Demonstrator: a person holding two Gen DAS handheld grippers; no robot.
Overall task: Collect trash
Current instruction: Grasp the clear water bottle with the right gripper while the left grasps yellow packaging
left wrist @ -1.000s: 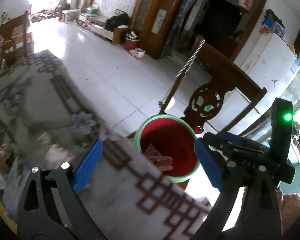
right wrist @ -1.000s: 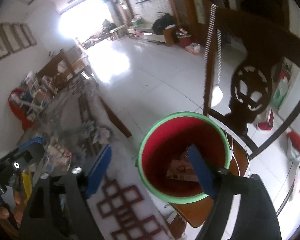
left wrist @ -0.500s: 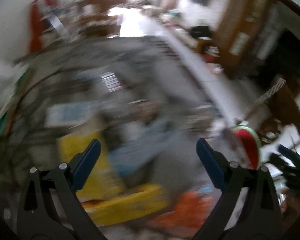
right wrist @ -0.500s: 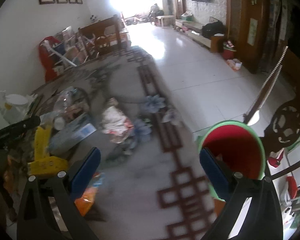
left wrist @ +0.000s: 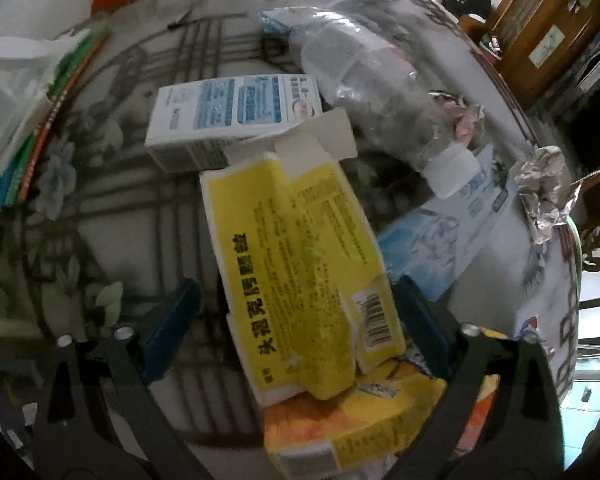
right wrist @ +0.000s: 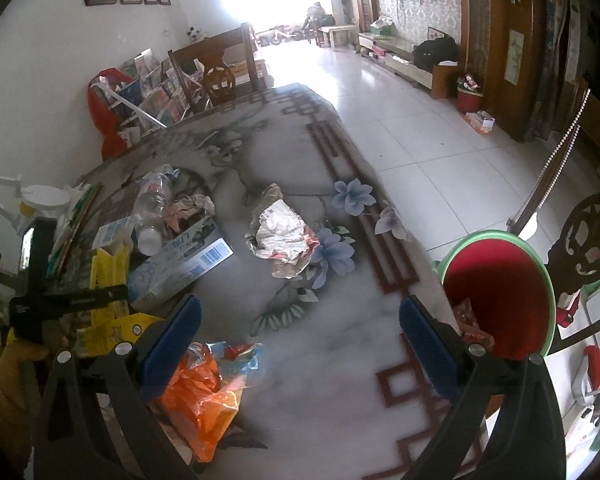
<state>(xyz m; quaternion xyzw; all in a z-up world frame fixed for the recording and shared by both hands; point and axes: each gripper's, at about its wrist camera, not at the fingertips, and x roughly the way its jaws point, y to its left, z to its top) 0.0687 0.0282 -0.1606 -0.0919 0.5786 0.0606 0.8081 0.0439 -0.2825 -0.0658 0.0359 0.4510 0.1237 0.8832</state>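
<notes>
A flattened yellow carton [left wrist: 300, 280] lies on the table's trash pile. My left gripper [left wrist: 296, 332] points down over it with jaws opening; the carton lies between the blue pads, which do not press on it. Around it lie a blue-white carton [left wrist: 236, 112], a clear plastic bottle [left wrist: 380, 92], a light blue box [left wrist: 432, 240] and an orange-yellow box [left wrist: 352, 428]. My right gripper [right wrist: 300, 344] hangs open and empty above the tablecloth. An orange plastic bag [right wrist: 204, 396] lies by its left finger and crumpled foil wrap [right wrist: 280, 236] farther off. The red bucket [right wrist: 500, 292] holds some trash.
The table [right wrist: 320, 420] has a marble-and-flower cloth, and the green-rimmed bucket stands off its right edge on a wooden chair [right wrist: 592, 240]. Books and pencils [left wrist: 40, 120] lie at the table's left. A crumpled foil ball [left wrist: 544, 184] sits near the right edge.
Both grippers swung away from the bucket toward the table. The left one dropped down over the yellow carton. The right one now faces the tablecloth, with the bucket to its right.
</notes>
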